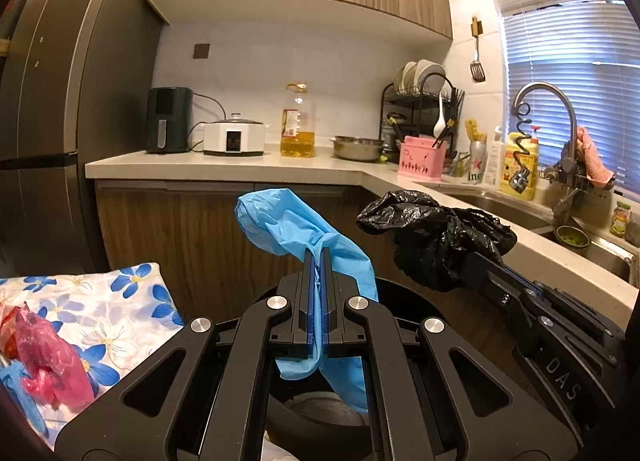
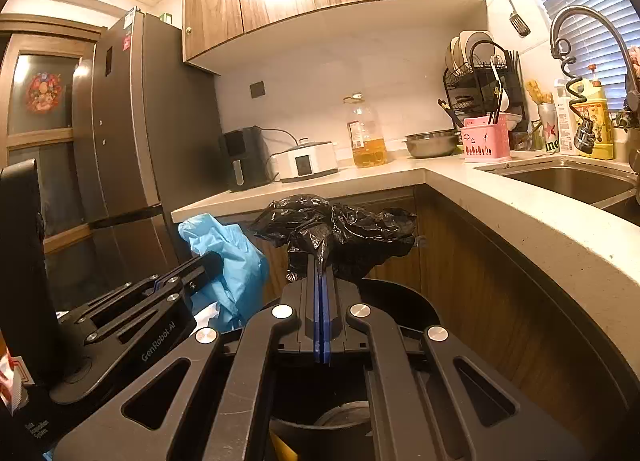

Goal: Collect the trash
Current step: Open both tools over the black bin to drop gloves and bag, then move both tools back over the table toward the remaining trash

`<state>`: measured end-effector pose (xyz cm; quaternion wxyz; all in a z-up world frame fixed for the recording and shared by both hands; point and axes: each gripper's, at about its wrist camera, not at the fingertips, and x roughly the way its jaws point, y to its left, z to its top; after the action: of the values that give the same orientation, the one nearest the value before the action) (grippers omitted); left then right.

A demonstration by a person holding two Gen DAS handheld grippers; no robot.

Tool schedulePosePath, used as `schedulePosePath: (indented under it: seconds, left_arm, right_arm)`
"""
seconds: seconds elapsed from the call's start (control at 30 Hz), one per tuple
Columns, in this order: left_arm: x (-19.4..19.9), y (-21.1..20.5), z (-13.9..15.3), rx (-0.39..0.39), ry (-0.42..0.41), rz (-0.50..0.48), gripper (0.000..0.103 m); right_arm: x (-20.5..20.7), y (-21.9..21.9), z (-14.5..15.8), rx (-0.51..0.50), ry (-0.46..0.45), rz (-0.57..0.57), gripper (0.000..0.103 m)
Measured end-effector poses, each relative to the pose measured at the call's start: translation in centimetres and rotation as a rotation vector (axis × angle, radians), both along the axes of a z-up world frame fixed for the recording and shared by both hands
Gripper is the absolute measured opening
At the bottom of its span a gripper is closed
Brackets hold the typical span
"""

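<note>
As tongs (image 1: 318, 257) pinch blue bag (image 1: 280, 221), bin (image 2: 400, 301) below

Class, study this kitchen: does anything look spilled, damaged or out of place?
Nothing looks spilled or damaged. The only loose litter is a crumpled pink plastic bag lying on the floral cloth, beside the dark bin.

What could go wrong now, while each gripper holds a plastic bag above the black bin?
1. The left gripper pinches only a thin fold of the blue plastic bag; the fold may slip free, and the bag could drop beside the black bin.
2. The black plastic bag in the right gripper hangs close to the countertop edge and could snag there.
3. The two bags are near each other and might tangle.
</note>
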<state>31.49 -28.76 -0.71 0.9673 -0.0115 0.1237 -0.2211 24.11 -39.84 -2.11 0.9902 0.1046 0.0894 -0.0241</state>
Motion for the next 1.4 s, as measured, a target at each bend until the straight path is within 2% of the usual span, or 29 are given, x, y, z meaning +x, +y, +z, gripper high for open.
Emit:
schedulePosePath:
  seconds: [0.17, 0.2, 0.3, 0.37, 0.47, 0.57, 1.07, 1.4]
  left_arm:
    - [0.9, -0.5, -0.9, 0.014, 0.023, -0.005, 0.003]
    - [1.2, -0.6, -1.2, 0.020, 0.033, -0.005, 0.006]
    - [1.9, -0.6, -1.8, 0.027, 0.060, -0.010, 0.024]
    - [2.0, -0.4, -2.0, 0.017, 0.067, -0.006, 0.052]
    - [2.1, 0.4, -2.2, -0.009, 0.078, 0.022, 0.062]
    - [2.1, 1.2, -2.2, -0.020, 0.095, 0.062, 0.072]
    - [-2.5, 5.1, -1.1, -0.004, 0.081, 0.198, 0.086]
    - [-6.8, 8.3, -0.7, 0.020, 0.050, 0.267, 0.091]
  right_arm:
    - [0.8, -0.4, -0.3, 0.008, 0.012, -0.005, 0.002]
    - [1.0, -0.4, -0.4, 0.009, 0.015, -0.012, 0.005]
    - [1.3, -0.8, -0.7, 0.017, 0.023, -0.020, 0.014]
    - [1.3, -1.2, -0.8, 0.028, 0.029, -0.027, 0.025]
    - [1.1, -1.5, -1.0, 0.035, 0.032, -0.042, 0.031]
    - [0.9, -1.7, -1.1, 0.049, 0.038, -0.047, 0.044]
    - [-2.7, 0.8, 0.1, 0.020, 0.003, -0.032, 0.076]
    - [-6.2, 3.1, 0.7, -0.006, -0.015, -0.035, 0.078]
